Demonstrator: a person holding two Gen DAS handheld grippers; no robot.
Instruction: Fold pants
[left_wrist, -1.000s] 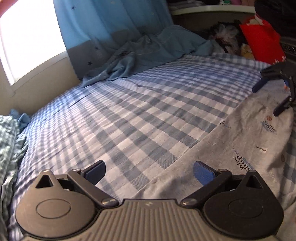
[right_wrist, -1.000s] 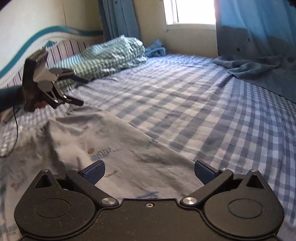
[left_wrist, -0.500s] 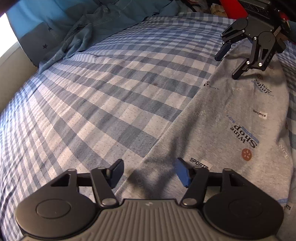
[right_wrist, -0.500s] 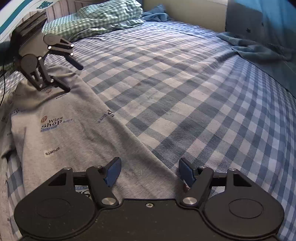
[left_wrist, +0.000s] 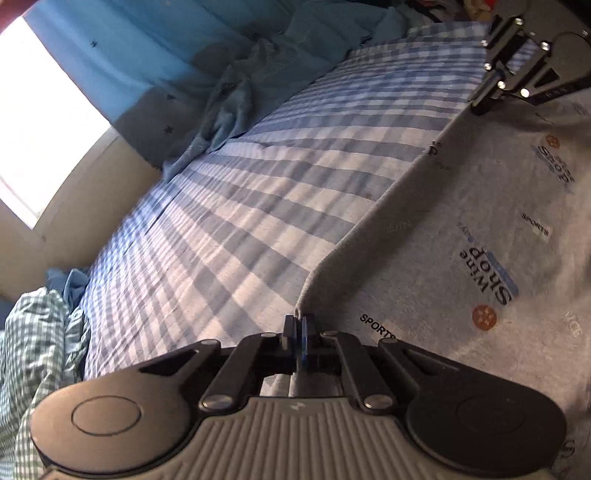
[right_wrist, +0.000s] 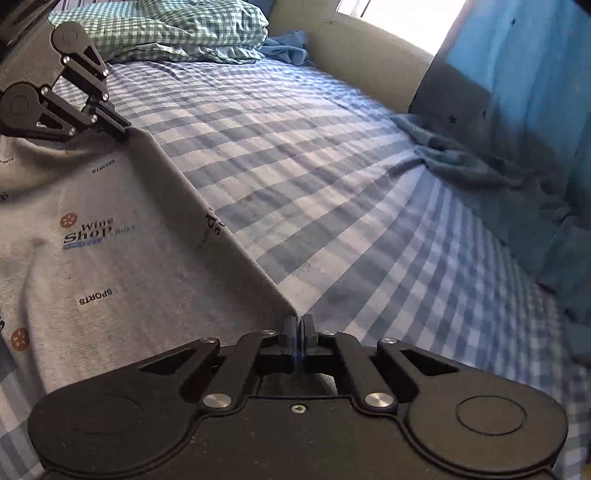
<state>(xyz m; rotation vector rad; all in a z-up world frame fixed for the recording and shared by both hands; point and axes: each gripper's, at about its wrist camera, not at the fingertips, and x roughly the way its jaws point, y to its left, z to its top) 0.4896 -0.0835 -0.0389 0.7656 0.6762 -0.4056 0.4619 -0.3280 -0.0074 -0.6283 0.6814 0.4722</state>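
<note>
Although the grey cotton pants (left_wrist: 461, 229) printed with small logos and the word SPORTS lie spread flat on the blue-and-white checked bedsheet (left_wrist: 280, 192), both views cut them off, so neither waistband nor hems can be made out, and which end is which cannot be told. The near corner of the cloth disappears behind each gripper's body.

The left gripper (left_wrist: 298, 325) has just been closing and its blue-padded fingers now stand pressed together, pinching the pants' edge at one end. The right gripper (right_wrist: 298, 325) has likewise just closed, its jaws tight on the same edge at the other end; in the left view it shows at the top right, partly out of frame.

That pinched edge is taut and straight between the two grippers, running along the pants' long axis, with bare sheet on the window side. A green checked pillow (right_wrist: 166, 29) and a rumpled blue curtain (right_wrist: 517, 147) lie well apart from them.
</note>
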